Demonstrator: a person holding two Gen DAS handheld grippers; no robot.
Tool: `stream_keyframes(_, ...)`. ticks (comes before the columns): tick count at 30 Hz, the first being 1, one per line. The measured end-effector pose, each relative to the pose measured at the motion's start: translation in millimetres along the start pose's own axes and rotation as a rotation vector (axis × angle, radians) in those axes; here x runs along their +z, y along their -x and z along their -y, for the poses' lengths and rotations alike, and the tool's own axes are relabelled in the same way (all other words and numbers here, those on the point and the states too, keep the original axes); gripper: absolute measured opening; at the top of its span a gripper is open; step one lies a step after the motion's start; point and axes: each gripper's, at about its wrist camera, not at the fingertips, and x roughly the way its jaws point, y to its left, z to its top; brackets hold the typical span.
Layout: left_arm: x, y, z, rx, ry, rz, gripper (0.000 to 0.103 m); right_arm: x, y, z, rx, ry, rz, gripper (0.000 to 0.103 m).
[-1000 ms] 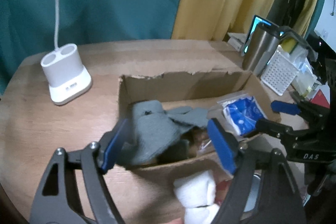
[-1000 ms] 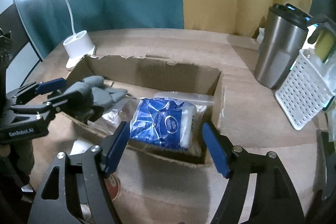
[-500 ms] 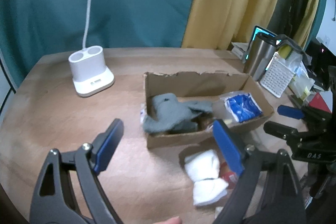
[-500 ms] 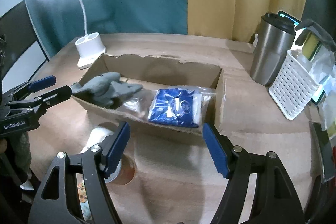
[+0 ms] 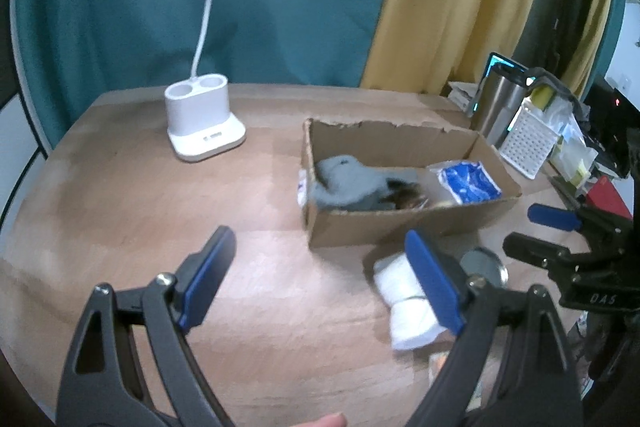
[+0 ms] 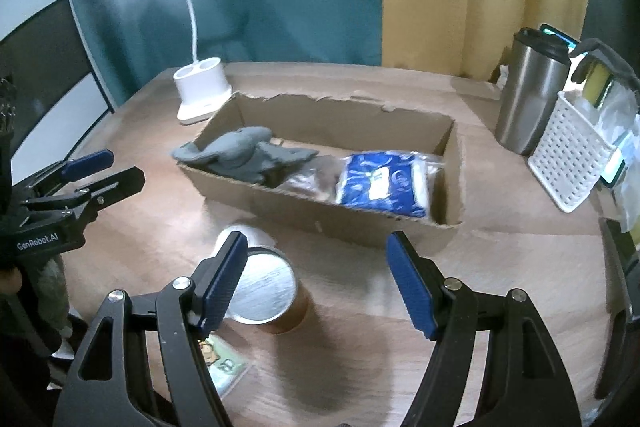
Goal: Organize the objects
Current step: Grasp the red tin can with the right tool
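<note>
An open cardboard box [image 5: 400, 227] [image 6: 320, 211] stands on the wooden table. In it lie a grey cloth [image 5: 348, 183] [image 6: 240, 155] draped over its left end and a blue packet [image 5: 470, 181] [image 6: 380, 183]. In front of the box lie white rolled cloths [image 5: 404, 299] and a round can with a foil lid [image 6: 262, 285] [image 5: 482, 267]. My left gripper [image 5: 320, 283] is open and empty, well in front of the box. My right gripper [image 6: 316, 283] is open and empty, above the can's right side.
A white lamp base [image 5: 202, 125] [image 6: 202, 93] stands at the back left. A steel tumbler [image 6: 528, 95] and a white perforated basket [image 6: 572, 155] stand at the right. A printed packet [image 6: 220, 363] lies at the table's front edge.
Both grippers have pulled back and up from the box. The grey cloth, near the left fingers a second ago, now lies in the box.
</note>
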Motion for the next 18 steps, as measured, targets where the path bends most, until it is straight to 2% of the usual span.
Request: stream_keyframes(18,-35,-1,-39,0.018,0.046,-0.046,0.088,-19,-31,-41,0.033,0.017,-0.080,0.075)
